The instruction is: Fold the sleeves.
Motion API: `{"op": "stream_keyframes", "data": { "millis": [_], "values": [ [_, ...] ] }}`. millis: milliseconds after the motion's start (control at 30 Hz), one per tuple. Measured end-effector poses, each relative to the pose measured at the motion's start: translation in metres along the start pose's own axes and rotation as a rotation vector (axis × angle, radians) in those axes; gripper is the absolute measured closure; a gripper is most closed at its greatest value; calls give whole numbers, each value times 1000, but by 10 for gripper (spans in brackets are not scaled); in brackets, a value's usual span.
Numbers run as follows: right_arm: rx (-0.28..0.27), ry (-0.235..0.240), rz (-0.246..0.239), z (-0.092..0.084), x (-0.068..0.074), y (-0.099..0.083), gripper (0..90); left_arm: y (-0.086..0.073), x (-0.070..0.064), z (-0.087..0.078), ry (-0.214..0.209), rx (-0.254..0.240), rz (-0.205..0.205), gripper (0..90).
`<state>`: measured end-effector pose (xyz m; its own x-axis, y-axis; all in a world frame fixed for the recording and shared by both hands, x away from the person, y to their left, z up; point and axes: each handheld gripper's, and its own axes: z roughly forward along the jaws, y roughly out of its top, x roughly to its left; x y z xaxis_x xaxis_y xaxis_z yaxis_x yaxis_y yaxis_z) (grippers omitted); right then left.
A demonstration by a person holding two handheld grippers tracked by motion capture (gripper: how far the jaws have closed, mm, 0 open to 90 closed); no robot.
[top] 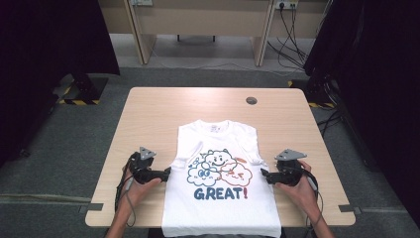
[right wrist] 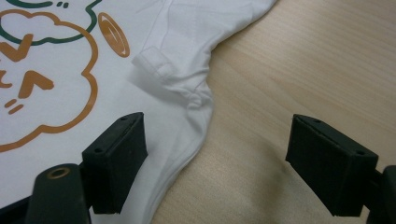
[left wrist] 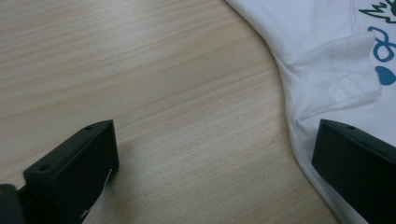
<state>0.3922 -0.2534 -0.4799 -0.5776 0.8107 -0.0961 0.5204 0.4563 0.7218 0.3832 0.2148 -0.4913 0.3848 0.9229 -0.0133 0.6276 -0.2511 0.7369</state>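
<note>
The white T-shirt (top: 220, 188) lies flat on the bench (top: 148, 119), sleeves tucked in. Both the left hand-held gripper (top: 167, 173) and the right hand-held gripper (top: 263, 174) straddle its side edges, jaws apart (nothing pinched yet). Next, I'd guess: close on both edges and fold.

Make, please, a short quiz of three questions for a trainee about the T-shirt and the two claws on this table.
1. True or false: the white T-shirt lies with its print facing up.
2. How do the jaws of the left claw stand at the shirt's edge? A) closed on the hem B) open, one jaw over cloth and one over the table C) open above the collar
3. Which word is printed under the cartoon clouds?

Key
1. True.
2. B; the right claw stands the same way at the opposite edge.
3. GREAT!
</note>
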Motion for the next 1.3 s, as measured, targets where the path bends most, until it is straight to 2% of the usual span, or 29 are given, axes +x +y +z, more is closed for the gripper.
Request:
{"op": "stream_keyframes", "data": {
  "millis": [200,433,467,500,633,667,700,733,1300],
  "values": [
    [-13,15,31,-1,-2,-5,203,0,0,0,-3,0,4,0],
    [-14,20,43,-2,-4,-6,197,0,-2,0,-8,0,8,0],
    [-41,25,68,-6,-6,-4,197,0,-2,0,-8,0,8,0],
    [-41,25,68,-6,-6,-4,130,0,-2,0,-8,0,8,0],
    [-41,25,68,-6,-6,-4,130,0,-2,0,-8,1,8,0],
    [-89,49,112,-10,-11,-2,91,0,-2,0,-8,1,8,0],
    [-89,49,112,-10,-11,-2,91,0,-2,0,-8,1,8,0],
    [-112,84,146,-11,-15,-3,91,0,-2,0,-8,1,8,0],
    [-105,94,155,-15,-16,-16,61,0,-2,0,-9,0,8,0]
  ]
}}
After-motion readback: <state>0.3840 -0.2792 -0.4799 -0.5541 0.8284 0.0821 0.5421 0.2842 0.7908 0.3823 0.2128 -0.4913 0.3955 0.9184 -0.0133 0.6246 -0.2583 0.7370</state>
